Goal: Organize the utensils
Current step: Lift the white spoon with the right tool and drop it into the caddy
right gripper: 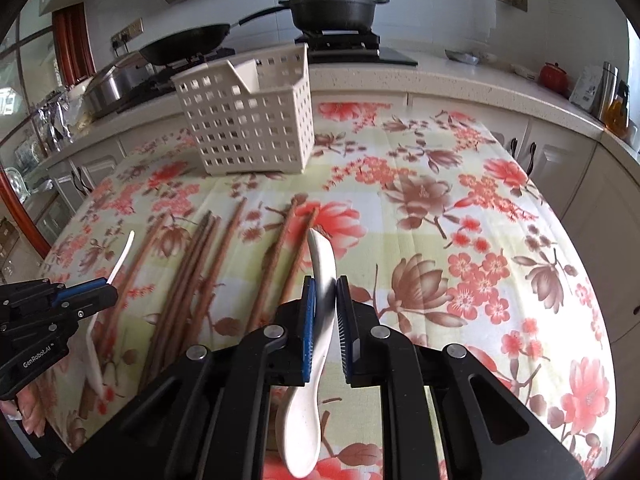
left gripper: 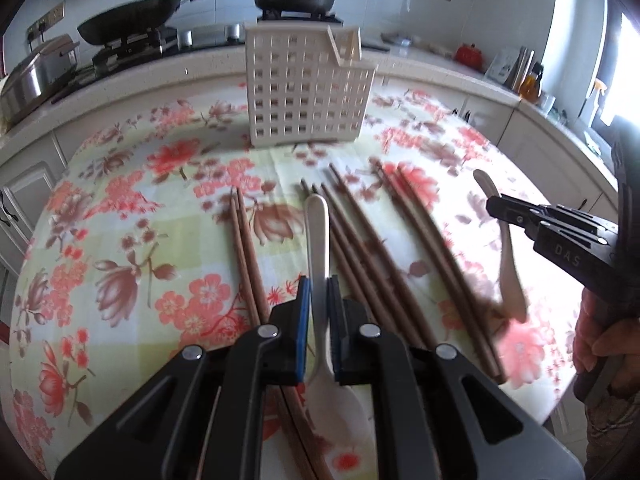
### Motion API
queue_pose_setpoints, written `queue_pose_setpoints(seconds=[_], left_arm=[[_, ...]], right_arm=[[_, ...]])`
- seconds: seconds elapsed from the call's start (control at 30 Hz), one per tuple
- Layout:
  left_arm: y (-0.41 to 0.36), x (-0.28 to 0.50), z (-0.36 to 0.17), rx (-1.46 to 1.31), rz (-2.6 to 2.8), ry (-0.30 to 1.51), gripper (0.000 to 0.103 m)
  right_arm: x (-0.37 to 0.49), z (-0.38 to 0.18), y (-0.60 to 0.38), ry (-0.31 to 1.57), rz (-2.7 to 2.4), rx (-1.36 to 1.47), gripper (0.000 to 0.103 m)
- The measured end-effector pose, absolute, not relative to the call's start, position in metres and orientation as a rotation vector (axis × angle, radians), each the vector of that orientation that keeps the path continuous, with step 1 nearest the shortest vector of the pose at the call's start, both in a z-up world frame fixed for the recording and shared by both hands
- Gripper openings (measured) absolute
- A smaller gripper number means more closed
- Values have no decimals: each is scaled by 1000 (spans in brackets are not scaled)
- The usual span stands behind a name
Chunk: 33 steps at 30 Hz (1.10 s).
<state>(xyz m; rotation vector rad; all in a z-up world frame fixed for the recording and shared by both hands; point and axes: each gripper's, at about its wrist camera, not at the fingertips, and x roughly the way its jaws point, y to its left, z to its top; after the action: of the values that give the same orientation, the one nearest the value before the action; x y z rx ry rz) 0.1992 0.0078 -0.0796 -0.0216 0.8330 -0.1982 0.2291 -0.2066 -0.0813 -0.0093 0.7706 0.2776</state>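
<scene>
In the left wrist view my left gripper [left gripper: 319, 282] is shut on the handle of a white spoon [left gripper: 318, 220], whose bowl hangs below the pads. My right gripper [right gripper: 325, 282] is shut on a second white spoon [right gripper: 320, 248], held the same way. Each gripper shows in the other's view: the right gripper [left gripper: 494, 204] with its spoon [left gripper: 512, 280], and the left gripper [right gripper: 110, 286] with its spoon [right gripper: 124, 252]. Several brown chopsticks [left gripper: 360, 240] [right gripper: 192, 272] lie side by side on the floral tablecloth [left gripper: 160, 208]. A white slotted utensil basket [left gripper: 306, 88] [right gripper: 248, 120] stands upright at the table's far side.
Behind the table runs a kitchen counter [right gripper: 480, 80] with a stove, a frying pan [left gripper: 128, 20] and a lidded black pot [right gripper: 332, 8]. A steel pot [left gripper: 36, 76] sits at the left. A person's hand [left gripper: 604, 340] holds the right gripper by the table's right edge.
</scene>
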Motion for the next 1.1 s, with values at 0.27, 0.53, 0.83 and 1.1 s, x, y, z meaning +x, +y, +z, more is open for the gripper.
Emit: queue_pose_setpoints(seconds=[0.27,0.53,0.83,1.1], left_arm=[[8,178,-43,-9,-207,728,9],[9,174,-26,14,-192,675,8],[16,206,9,51,-162,616,8],[34,264,53,17,-115,569,8]], right_arm=[[207,-46,-204,688,301,-13,14],[201,-29,-201,641,309,-17,13],[230,-8,-193,608,336,7,12],[289,29,-181,560,365,55,12]])
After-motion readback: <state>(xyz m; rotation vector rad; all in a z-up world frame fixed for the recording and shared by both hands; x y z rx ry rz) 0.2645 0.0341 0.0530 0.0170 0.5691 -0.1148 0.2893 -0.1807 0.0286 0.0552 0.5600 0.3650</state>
